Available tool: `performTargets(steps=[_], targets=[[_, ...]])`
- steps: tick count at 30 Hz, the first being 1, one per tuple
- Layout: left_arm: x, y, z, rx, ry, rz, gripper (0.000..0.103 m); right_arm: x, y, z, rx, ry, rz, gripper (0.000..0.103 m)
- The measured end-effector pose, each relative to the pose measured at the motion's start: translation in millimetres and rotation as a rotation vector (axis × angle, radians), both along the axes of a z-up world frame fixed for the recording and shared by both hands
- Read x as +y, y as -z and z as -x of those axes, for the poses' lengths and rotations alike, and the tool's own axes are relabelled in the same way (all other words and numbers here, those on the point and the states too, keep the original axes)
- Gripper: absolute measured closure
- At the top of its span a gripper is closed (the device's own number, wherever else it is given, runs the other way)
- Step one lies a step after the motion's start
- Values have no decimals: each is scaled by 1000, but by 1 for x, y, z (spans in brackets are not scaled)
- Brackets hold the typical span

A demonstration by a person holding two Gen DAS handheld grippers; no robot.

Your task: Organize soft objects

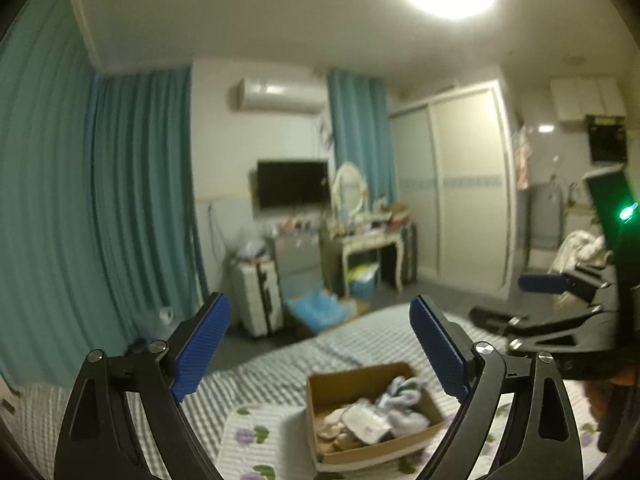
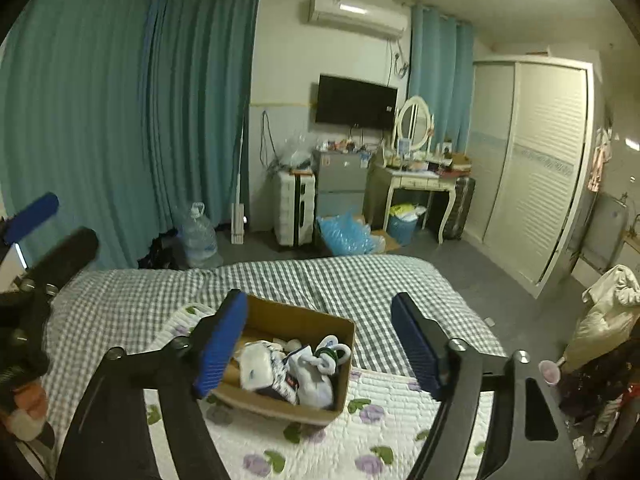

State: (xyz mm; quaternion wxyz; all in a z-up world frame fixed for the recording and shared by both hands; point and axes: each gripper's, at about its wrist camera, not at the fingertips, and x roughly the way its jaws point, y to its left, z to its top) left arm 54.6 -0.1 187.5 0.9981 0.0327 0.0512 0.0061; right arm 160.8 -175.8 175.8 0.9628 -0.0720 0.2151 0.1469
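Left gripper [image 1: 320,346]: hovering above the bed, jaws spread, holding nothing.
Right gripper [image 2: 318,344]: likewise spread and empty.
Cardboard box [image 2: 344,364]: sitting on the floral quilt [image 2: 400,432], holding bundled socks [image 2: 316,372].
Progress: seemingly near done; no loose items are showing.

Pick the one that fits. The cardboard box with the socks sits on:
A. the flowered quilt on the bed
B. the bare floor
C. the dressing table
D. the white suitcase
A: the cardboard box holding the socks rests on the flowered quilt, spread over the checked bed.
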Motion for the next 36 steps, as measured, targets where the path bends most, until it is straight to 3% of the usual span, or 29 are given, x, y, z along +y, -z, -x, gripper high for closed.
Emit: performTargets(steps=[2,7,12,18,21,28,36], targets=[[-1,-7,23,-30,13,2,4,-5,-12,31,-42,38,4,10],[2,-4,60,-57,-4,19,3,-11,-22,89,-130,49,-78,0],[21,40,65,-19,-99,49,3,-11,1,125,-192,16,-147,0],[42,118,47,66,-167,55,3,-5,65,126,-195,3,-177,0],[46,143,33,115,-159,60,3,5,107,112,-150,-9,-164,0],[39,165,34,146,-138,39,3,16,163,88,-72,14,-132,0],[41,177,27,168,-111,62,3,8,171,83,-63,47,-137,0]])
